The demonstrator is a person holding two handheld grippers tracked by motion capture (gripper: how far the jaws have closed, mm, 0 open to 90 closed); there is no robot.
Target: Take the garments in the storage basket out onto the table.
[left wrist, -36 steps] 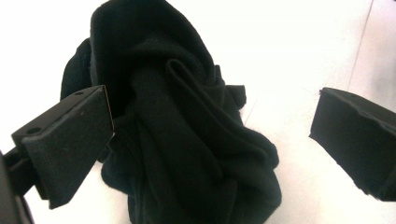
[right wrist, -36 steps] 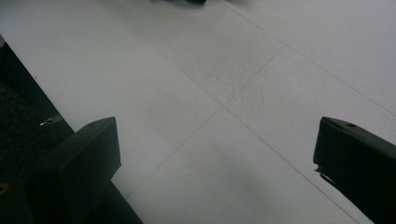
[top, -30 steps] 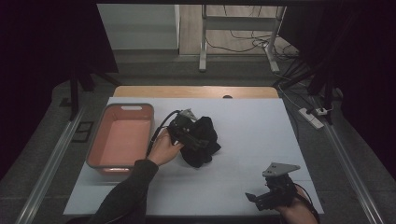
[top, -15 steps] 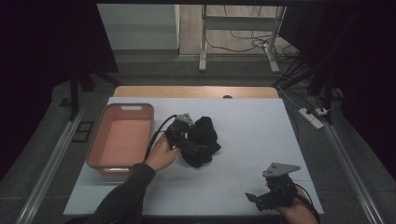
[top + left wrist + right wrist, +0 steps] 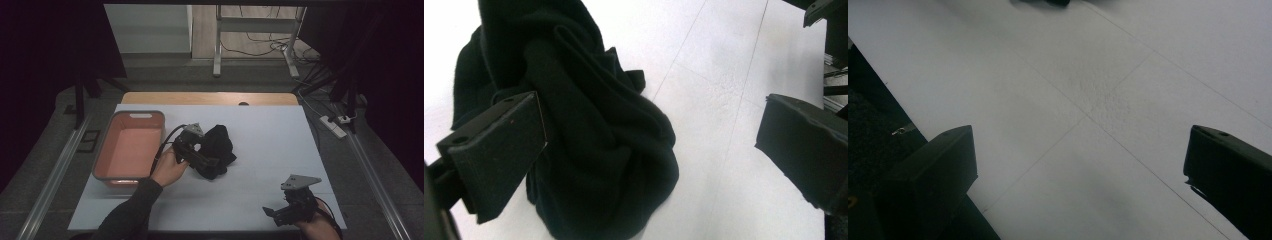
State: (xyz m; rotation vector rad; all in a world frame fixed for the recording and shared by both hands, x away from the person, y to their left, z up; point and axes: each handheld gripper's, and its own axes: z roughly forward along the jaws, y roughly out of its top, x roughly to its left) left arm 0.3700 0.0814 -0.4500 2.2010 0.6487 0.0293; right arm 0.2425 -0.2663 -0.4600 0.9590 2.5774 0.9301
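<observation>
Black fabric, a crumpled garment (image 5: pixel 218 150), lies heaped on the white table (image 5: pixel 270 130) directly ahead of the left gripper (image 5: pixel 204 159), whose jaws stand wide apart, one already against the cloth's near flank. From that gripper's own camera the bundle (image 5: pixel 589 135) sits left of centre between the jaws, its long axis running away from them. Behind the left hand (image 5: pixel 169 169), just beside it, rests a pink plastic bin (image 5: pixel 102 156). The right gripper (image 5: pixel 280 214), jaws also spread over bare tabletop, idles well apart; the left is plainly nearer.
</observation>
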